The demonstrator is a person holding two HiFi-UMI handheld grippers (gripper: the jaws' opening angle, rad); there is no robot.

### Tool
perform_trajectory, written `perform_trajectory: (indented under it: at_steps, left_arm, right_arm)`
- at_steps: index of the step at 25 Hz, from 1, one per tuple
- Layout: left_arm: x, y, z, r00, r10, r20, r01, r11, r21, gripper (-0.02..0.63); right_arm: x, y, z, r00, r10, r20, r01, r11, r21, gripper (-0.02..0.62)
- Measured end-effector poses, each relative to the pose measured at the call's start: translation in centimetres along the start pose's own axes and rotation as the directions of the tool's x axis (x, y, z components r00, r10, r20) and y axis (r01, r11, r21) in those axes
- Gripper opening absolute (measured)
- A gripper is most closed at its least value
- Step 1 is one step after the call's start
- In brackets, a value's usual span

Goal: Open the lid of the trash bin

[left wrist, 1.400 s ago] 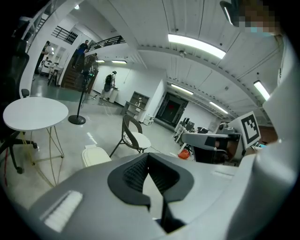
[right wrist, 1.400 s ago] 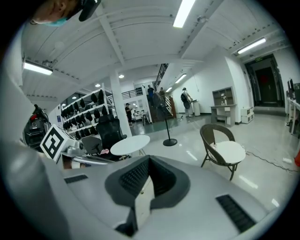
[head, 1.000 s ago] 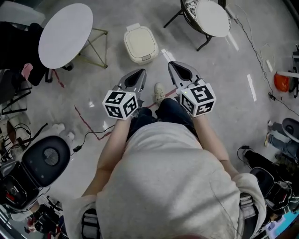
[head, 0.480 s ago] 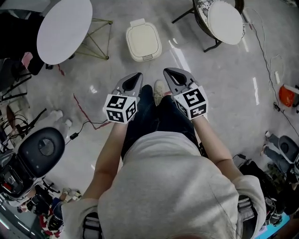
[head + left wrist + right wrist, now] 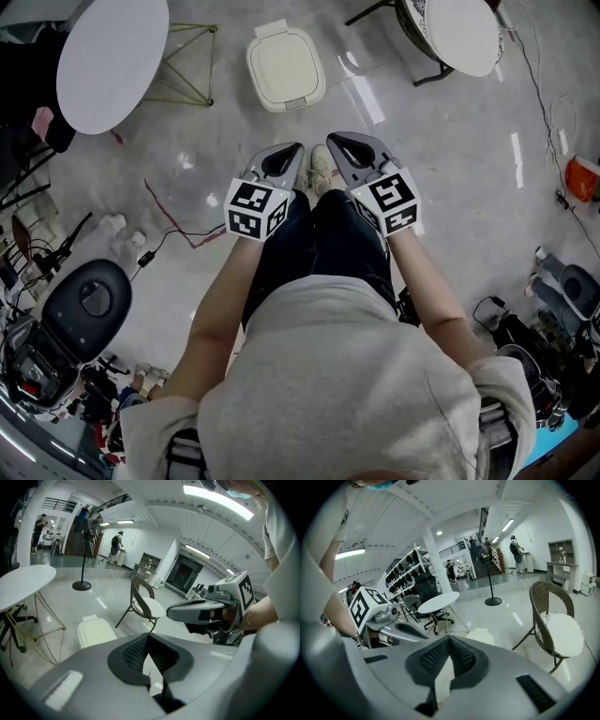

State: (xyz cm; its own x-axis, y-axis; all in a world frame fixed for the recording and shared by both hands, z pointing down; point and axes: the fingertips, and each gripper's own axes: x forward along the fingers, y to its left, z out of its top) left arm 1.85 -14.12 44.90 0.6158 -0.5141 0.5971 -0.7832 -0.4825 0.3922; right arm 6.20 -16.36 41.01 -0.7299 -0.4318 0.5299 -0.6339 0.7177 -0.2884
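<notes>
The cream trash bin (image 5: 286, 67) stands on the grey floor ahead, its lid down. Both grippers hang in the air side by side at waist height, well short of the bin and pointing toward it. My left gripper (image 5: 290, 152) is shut and holds nothing. Next to it my right gripper (image 5: 337, 142) is also shut and empty. In the left gripper view the bin (image 5: 96, 632) shows just beyond the closed tips (image 5: 148, 635). The right gripper view has the bin (image 5: 481, 635) partly hidden behind its own tips (image 5: 449, 638).
A round white table (image 5: 111, 58) on thin legs stands left of the bin. A chair with a white cushion (image 5: 461, 32) is at the right. A black office chair (image 5: 86, 304) and a floor cable (image 5: 169, 242) lie at the left. People stand far off.
Both grippers have drawn slightly closer together and sit a little lower in the head view. The bin has shifted up the frame, lid still down. Both stay shut.
</notes>
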Motion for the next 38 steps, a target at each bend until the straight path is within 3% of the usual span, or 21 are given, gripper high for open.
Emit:
perform_trajectory:
  at_steps: [4,12,16,19,27,38]
  left_arm:
    - [0.9,0.9,-2.0,0.999,-0.026,-0.036,0.025,0.999,-0.021,0.009]
    - [4.3,4.6,-4.6,0.995,-0.037,-0.097,0.035,0.999,-0.023,0.009]
    - [7.1,6.3,-7.3,0.989,-0.083,-0.122,0.080,0.996,-0.026,0.009]
    - [9.3,8.0,-9.0,0.989,-0.084,-0.120,0.083,0.996,-0.014,0.009]
    - [13.8,13.0,-14.0,0.993,0.020,-0.115,-0.021,1.000,-0.011,0.009]
    - [18.6,17.9,-16.1,0.979,0.163,-0.125,-0.167,0.986,-0.023,0.009]
  right_arm:
    - [0.7,-1.2,-1.7,0.999,0.015,-0.039,-0.015,1.000,0.006,-0.003]
    - [3.5,-3.6,-4.6,0.995,-0.048,-0.084,0.049,0.999,0.019,-0.003]
    - [6.7,-4.1,-7.8,0.995,-0.008,-0.101,0.011,0.999,0.031,-0.003]
    - [9.4,-5.4,-10.3,0.993,-0.019,-0.121,0.026,0.998,0.056,-0.003]
    - [15.5,-6.6,-17.3,0.985,-0.064,-0.160,0.081,0.992,0.100,-0.003]
    - [19.4,-9.4,-20.6,0.976,-0.149,-0.157,0.177,0.967,0.183,-0.003]
